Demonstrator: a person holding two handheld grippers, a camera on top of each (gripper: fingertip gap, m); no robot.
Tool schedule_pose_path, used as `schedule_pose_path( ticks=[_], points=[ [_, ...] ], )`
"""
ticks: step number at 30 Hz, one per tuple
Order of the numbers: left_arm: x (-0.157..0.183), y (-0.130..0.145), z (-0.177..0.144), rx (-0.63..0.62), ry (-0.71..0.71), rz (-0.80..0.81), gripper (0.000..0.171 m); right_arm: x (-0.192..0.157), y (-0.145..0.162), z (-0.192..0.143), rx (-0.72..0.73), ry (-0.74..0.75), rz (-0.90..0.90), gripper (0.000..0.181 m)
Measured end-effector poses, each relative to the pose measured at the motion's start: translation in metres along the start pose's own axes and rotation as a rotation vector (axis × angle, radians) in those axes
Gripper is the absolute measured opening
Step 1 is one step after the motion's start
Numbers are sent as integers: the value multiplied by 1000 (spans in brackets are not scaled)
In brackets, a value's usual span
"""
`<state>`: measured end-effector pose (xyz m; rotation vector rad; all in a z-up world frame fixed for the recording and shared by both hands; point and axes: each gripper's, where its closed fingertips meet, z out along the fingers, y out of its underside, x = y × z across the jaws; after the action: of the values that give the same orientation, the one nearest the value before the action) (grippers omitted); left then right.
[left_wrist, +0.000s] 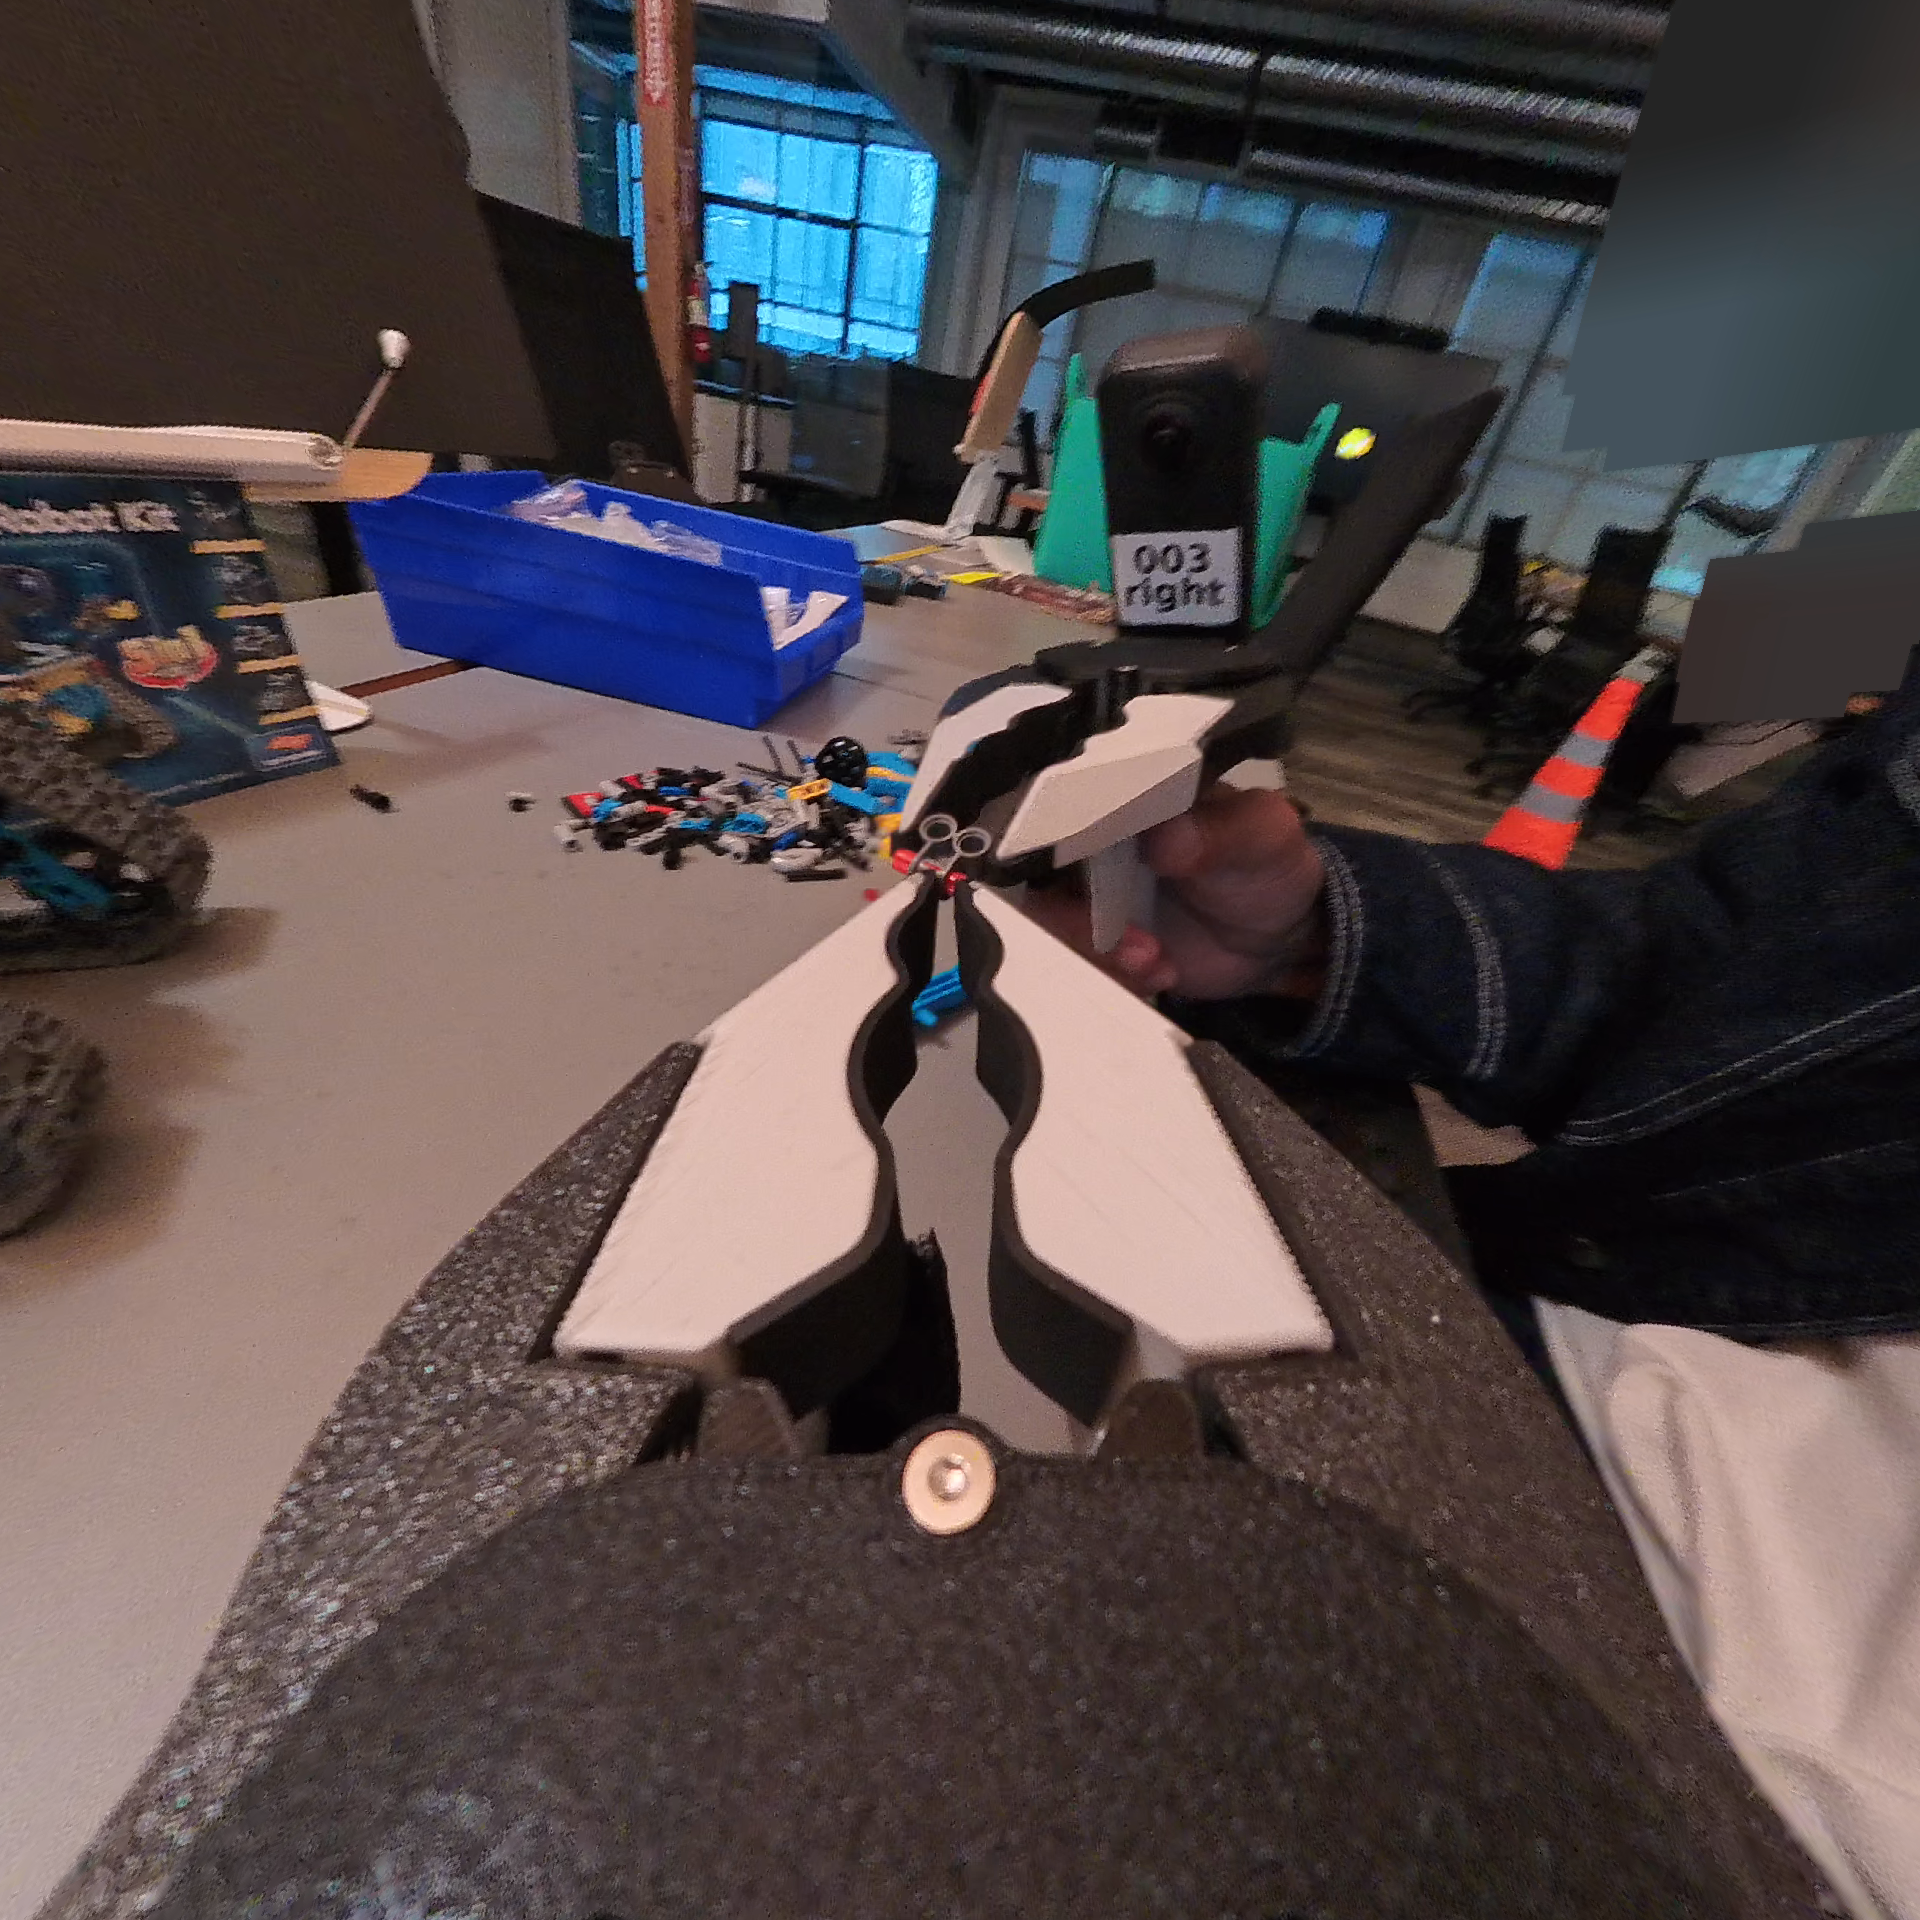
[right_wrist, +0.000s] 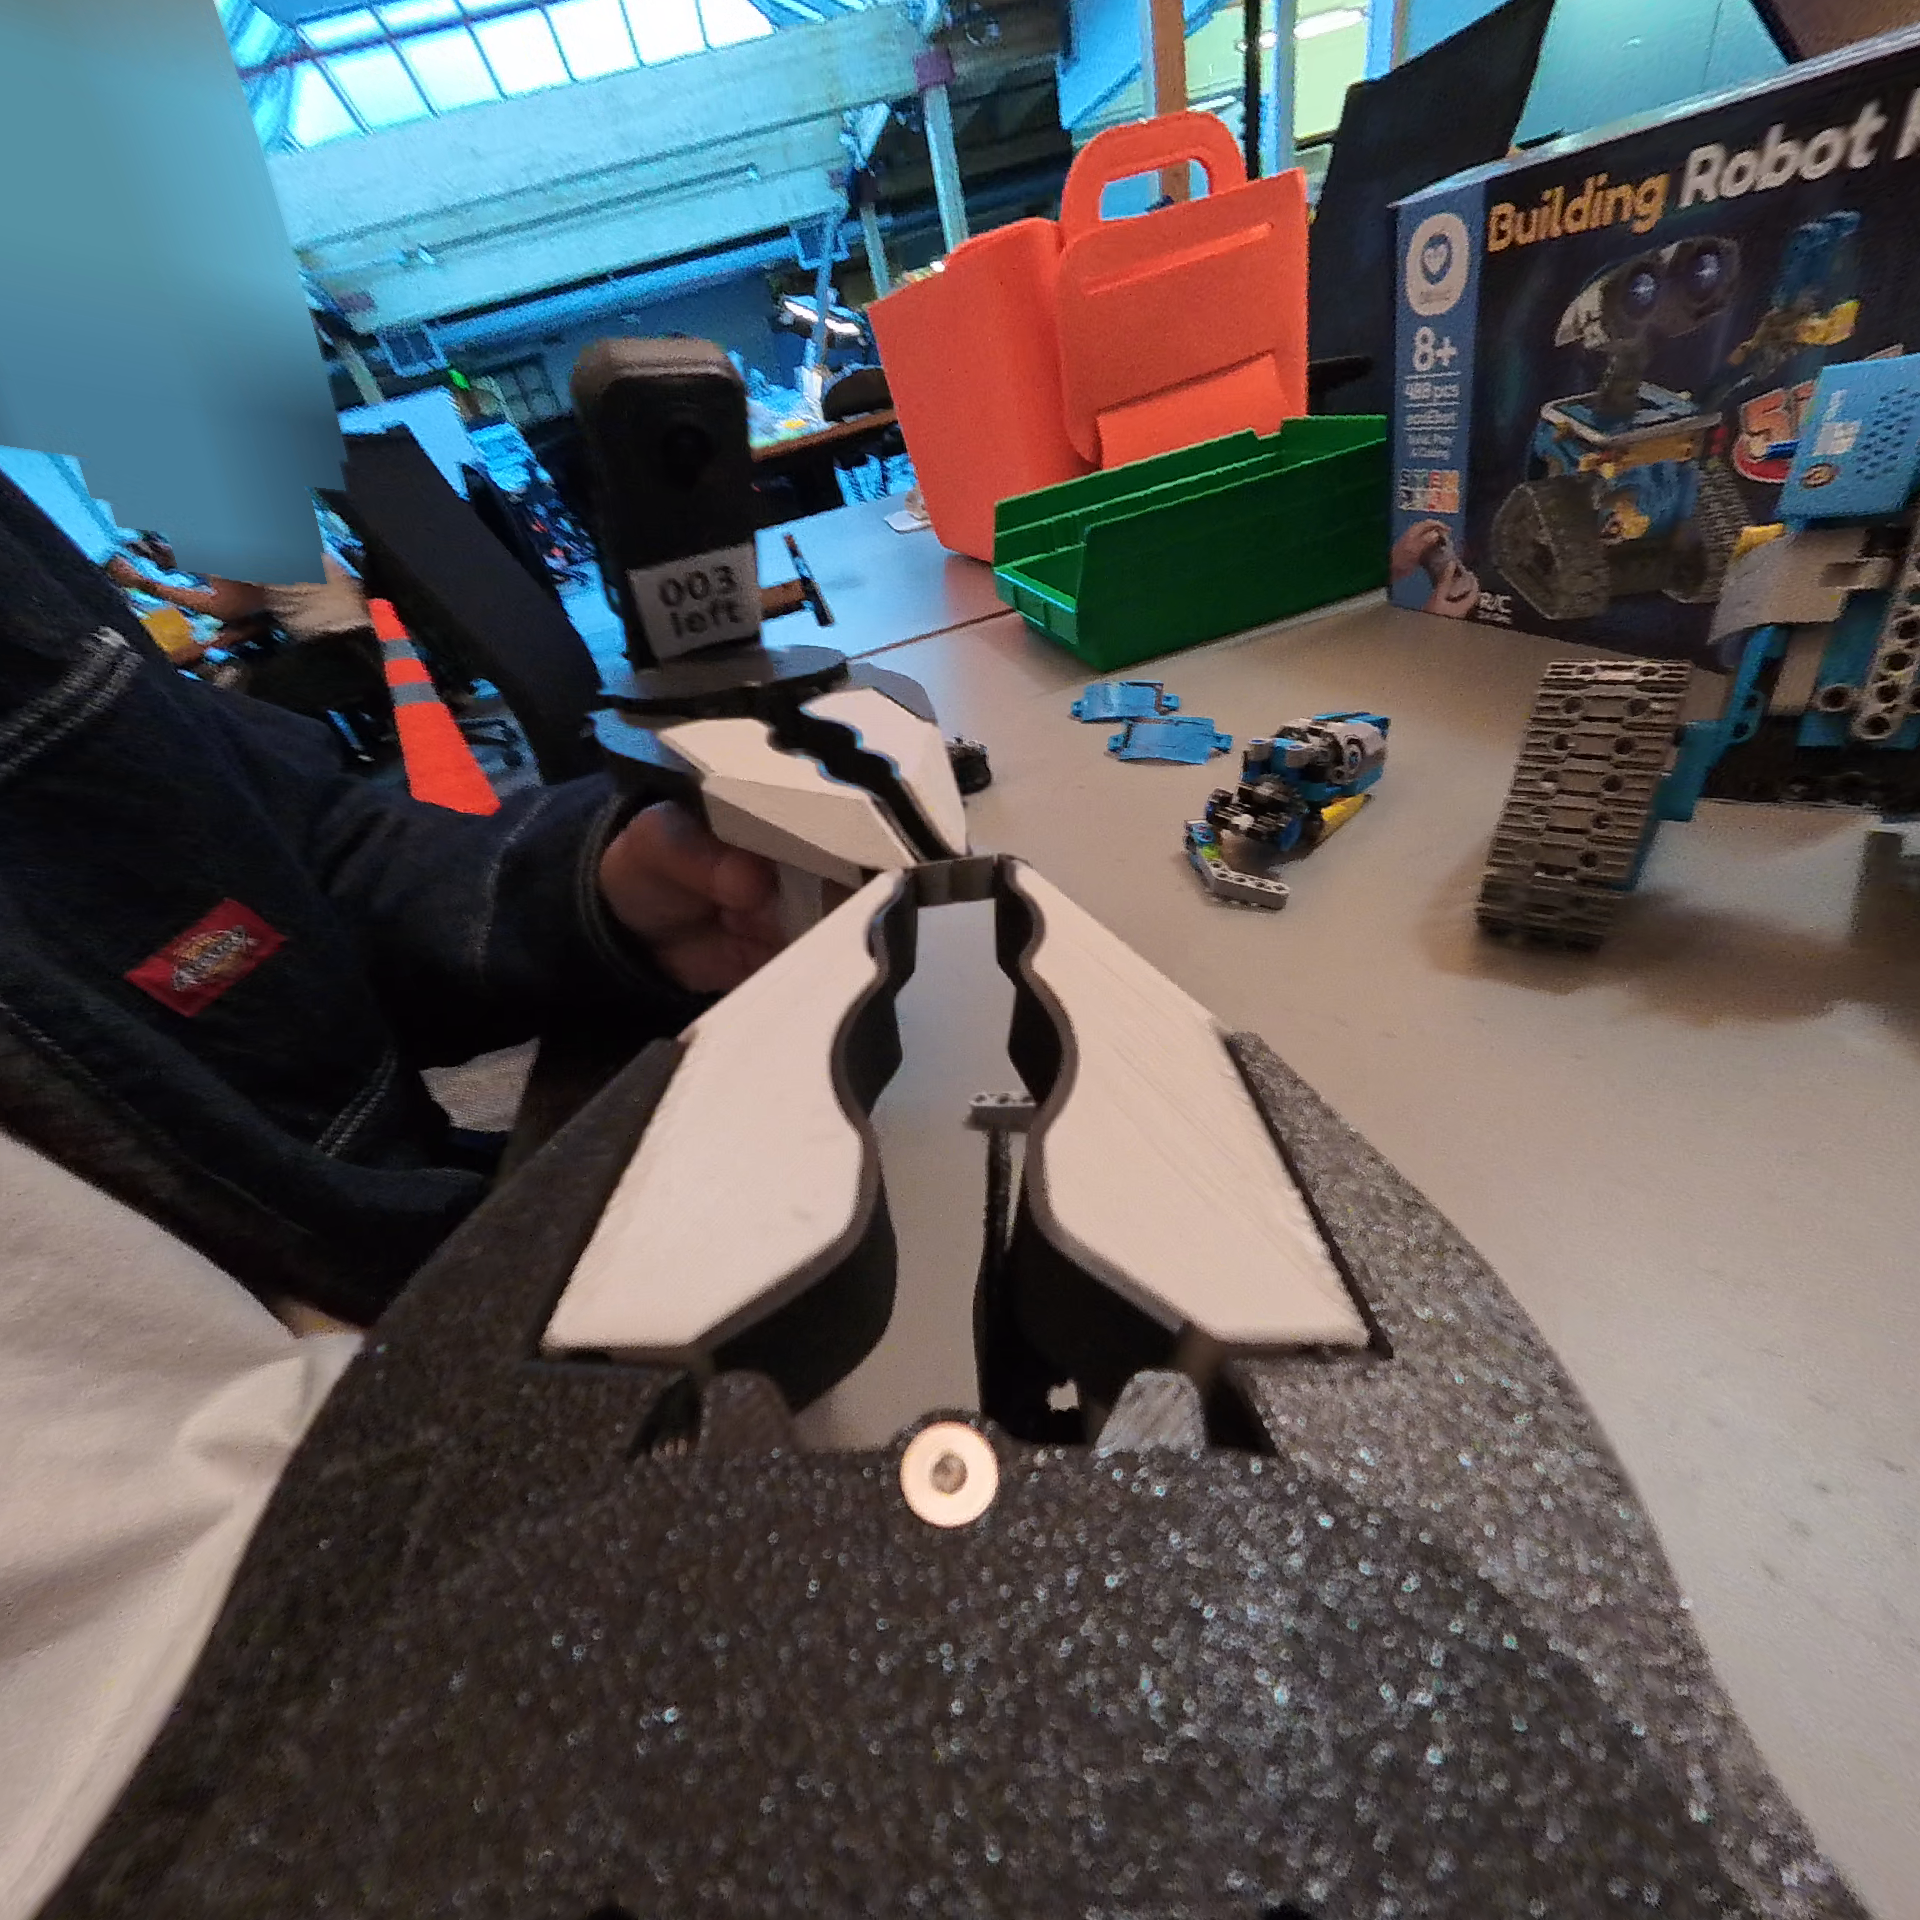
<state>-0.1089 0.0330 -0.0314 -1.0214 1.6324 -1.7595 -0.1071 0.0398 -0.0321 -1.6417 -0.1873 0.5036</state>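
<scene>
In the left wrist view my left gripper (left_wrist: 930, 883) has its fingertips together. A small red pin (left_wrist: 902, 860) lies across just beyond them. That pin sits under a small grey piece with two ring ends (left_wrist: 956, 836), which the right gripper (left_wrist: 951, 831) holds. In the right wrist view my right gripper (right_wrist: 956, 878) is shut on this grey piece (right_wrist: 956, 881), with both pads pressed on it above the table. The left gripper (right_wrist: 930, 854) meets it tip to tip from the far side, and its fingers look shut. A hand holds each gripper.
A pile of small building parts (left_wrist: 717, 810) lies behind the grippers, with a blue bin (left_wrist: 613, 613) beyond. A tracked robot model (right_wrist: 1579, 810), a kit box (right_wrist: 1662, 364), a small blue assembly (right_wrist: 1288, 790), a green bin (right_wrist: 1195, 551) and an orange bag (right_wrist: 1091, 343) stand on the grey table (right_wrist: 1455, 1143). The tips of both grippers are at nearly the same place. It is some 20 cm from my right tips to the tracked robot model (right_wrist: 1579, 810).
</scene>
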Motion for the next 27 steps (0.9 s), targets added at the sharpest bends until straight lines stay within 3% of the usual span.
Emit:
schedule_pose_path(
  ticks=[27],
  points=[
    [-7, -5, 0, 10, -185, 159, 0, 3, 0, 2, 14, 33, 11, 13]
  ],
)
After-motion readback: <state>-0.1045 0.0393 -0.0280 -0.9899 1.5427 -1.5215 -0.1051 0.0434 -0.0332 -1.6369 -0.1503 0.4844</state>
